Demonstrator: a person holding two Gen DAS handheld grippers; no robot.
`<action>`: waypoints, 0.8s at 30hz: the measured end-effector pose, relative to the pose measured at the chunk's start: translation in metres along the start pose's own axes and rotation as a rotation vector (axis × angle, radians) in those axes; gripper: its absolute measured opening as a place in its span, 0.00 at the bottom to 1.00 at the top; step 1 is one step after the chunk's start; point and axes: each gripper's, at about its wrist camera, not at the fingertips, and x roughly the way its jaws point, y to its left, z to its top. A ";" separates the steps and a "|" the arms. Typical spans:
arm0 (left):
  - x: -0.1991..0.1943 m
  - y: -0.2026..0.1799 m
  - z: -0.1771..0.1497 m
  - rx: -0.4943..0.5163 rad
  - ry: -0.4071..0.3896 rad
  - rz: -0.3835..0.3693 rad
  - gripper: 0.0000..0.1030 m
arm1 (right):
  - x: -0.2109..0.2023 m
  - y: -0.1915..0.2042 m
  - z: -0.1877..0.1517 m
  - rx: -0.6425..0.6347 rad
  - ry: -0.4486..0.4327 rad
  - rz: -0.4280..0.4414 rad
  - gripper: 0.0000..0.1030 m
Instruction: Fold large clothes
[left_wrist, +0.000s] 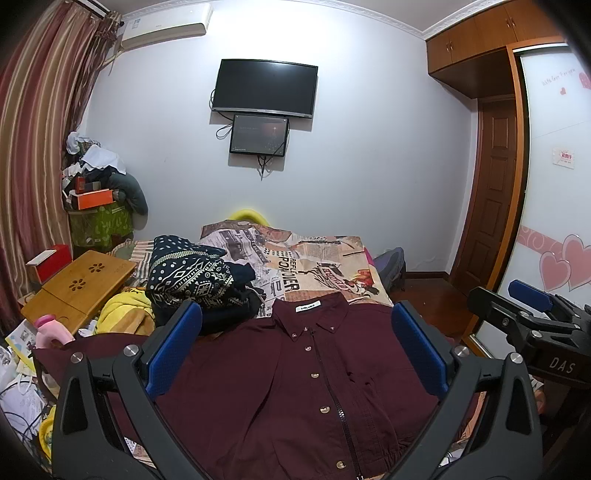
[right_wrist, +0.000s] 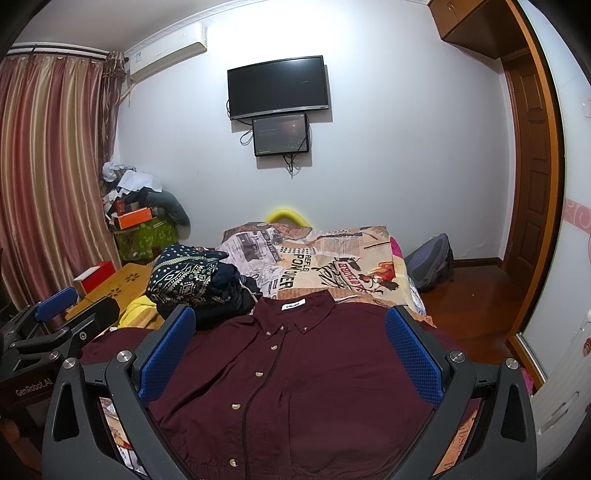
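Your left gripper (left_wrist: 295, 347) hangs with its blue-padded fingers (left_wrist: 173, 350) spread wide and empty, framing the lower centre of its own view. Your right gripper (right_wrist: 291, 347) is likewise agape, holding nothing; it also shows at the right edge of the left wrist view. Between both pairs of pads lies the maroon shirt (left_wrist: 295, 387), spread flat and face up in the lower middle of each frame, buttoned, collar toward the far wall, white neck label showing. It rests on a bed covered by a newspaper-print quilt (left_wrist: 314, 266). Just left of the collar sits a heap of dark patterned clothes (left_wrist: 195, 280). At upper centre, a black television (left_wrist: 264, 88) hangs on the white wall.
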 end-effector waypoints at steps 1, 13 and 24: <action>0.000 0.000 0.000 0.000 0.000 0.000 1.00 | 0.000 0.000 0.000 -0.001 0.000 0.000 0.99; 0.000 0.001 0.000 0.000 0.002 0.001 1.00 | 0.000 0.000 0.001 -0.001 0.001 0.001 0.99; 0.002 0.002 -0.001 0.002 0.004 0.002 1.00 | 0.001 0.004 -0.001 -0.001 0.004 0.004 0.99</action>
